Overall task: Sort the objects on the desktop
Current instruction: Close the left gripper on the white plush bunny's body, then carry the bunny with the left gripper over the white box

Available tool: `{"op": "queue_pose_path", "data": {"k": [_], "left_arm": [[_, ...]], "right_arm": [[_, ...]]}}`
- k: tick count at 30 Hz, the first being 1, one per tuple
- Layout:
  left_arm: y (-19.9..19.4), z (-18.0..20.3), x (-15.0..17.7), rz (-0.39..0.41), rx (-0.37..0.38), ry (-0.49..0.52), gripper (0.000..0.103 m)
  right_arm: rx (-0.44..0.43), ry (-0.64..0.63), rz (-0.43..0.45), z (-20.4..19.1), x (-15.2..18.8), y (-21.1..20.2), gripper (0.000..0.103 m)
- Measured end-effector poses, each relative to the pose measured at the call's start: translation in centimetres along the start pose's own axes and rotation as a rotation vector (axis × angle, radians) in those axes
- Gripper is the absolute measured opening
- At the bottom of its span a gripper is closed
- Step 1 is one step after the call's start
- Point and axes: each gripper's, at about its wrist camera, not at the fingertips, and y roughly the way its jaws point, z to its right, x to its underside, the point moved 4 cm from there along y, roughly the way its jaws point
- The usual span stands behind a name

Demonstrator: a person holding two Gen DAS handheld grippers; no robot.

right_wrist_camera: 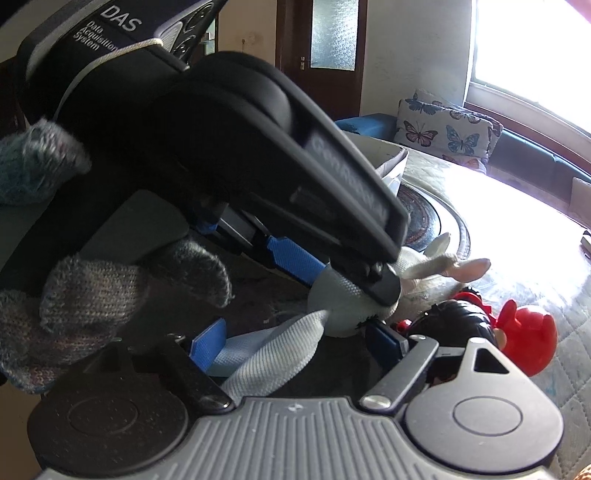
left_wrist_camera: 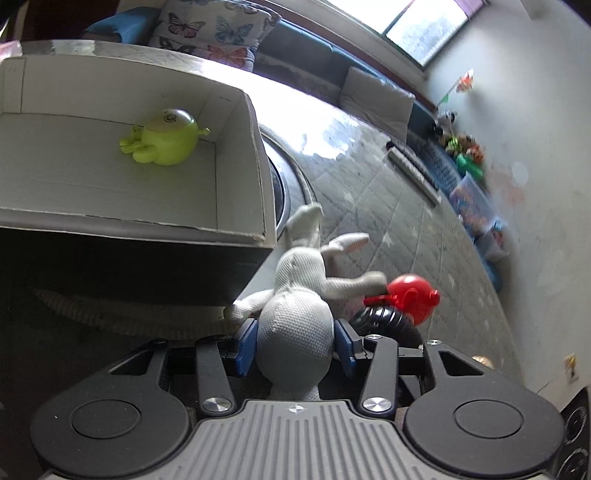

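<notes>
My left gripper (left_wrist_camera: 297, 341) is shut on a grey plush rabbit (left_wrist_camera: 295, 306), its blue pads pressed on the body. The rabbit lies next to the corner of a white cardboard box (left_wrist_camera: 255, 147) that holds a lime green toy (left_wrist_camera: 166, 138). A red and black toy figure (left_wrist_camera: 410, 293) lies just right of the rabbit. In the right wrist view the left gripper (right_wrist_camera: 332, 273) fills the frame, clamped on the rabbit (right_wrist_camera: 343, 306). My right gripper (right_wrist_camera: 295, 343) is open; the rabbit's leg (right_wrist_camera: 273, 354) lies between its fingers. The red and black toy (right_wrist_camera: 524, 336) is beside its right finger.
The table has a grey quilted cover (left_wrist_camera: 388, 206) and a round dark mat (right_wrist_camera: 424, 214) under the box. A long grey bar (left_wrist_camera: 413, 170) lies farther back. A butterfly cushion (left_wrist_camera: 210, 29) and a sofa stand beyond the table. A gloved hand (right_wrist_camera: 92, 302) holds the left gripper.
</notes>
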Motion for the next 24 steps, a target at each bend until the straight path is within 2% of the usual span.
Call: {"op": "queue_pose_path", "data": {"k": [9,17,24], "left_arm": [[-1.3,-0.5,1.0,0.044,0.043,-0.035,0.043],[-6.6,1.0,1.4,0.174,0.065,0.011,0.042],[-10.3,-0.2,-1.2,0.287,0.060,-0.073,0.042]], "right_arm": [[-0.010,-0.013,0.028,-0.6,0.1,-1.0,0.085],[-0.022,-0.080,0.135,-2.7,-1.0,-5.0,0.085],[-0.026,-0.204,0.220,-4.1,-4.6,-5.4,0.085]]}}
